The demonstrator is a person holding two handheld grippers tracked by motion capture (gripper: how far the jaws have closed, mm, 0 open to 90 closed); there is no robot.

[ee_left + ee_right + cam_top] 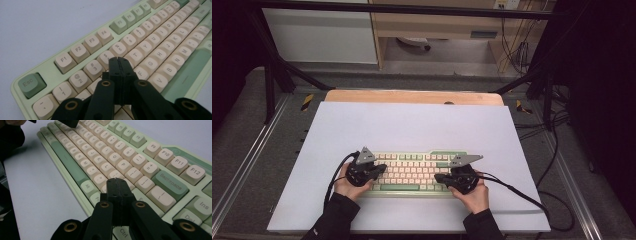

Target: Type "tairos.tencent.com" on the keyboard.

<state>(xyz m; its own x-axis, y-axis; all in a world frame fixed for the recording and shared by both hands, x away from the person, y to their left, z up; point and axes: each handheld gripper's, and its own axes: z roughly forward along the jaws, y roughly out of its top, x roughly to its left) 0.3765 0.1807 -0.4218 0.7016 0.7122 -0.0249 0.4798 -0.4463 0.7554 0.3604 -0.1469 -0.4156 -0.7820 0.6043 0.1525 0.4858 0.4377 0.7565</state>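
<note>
High view: we hold both closed grippers, left gripper (381,169) and right gripper (438,178), over the keyboard (412,172); typing looks underway, progress unclear.

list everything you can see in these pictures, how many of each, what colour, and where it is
keyboard: one, pale green case with cream keys and green accent keys, near middle of the sheet.
sheet: one, white, covering the table top.
table: one, light wood, edge showing beyond the sheet.
frame bars: several, black, around the table.
cables: several, black, on the grey floor at right.
left gripper: one, black, jaws shut, over the keyboard's left keys.
right gripper: one, black, jaws shut, over the keyboard's right keys.
hands: two, in black sleeves, at the near edge.
</note>
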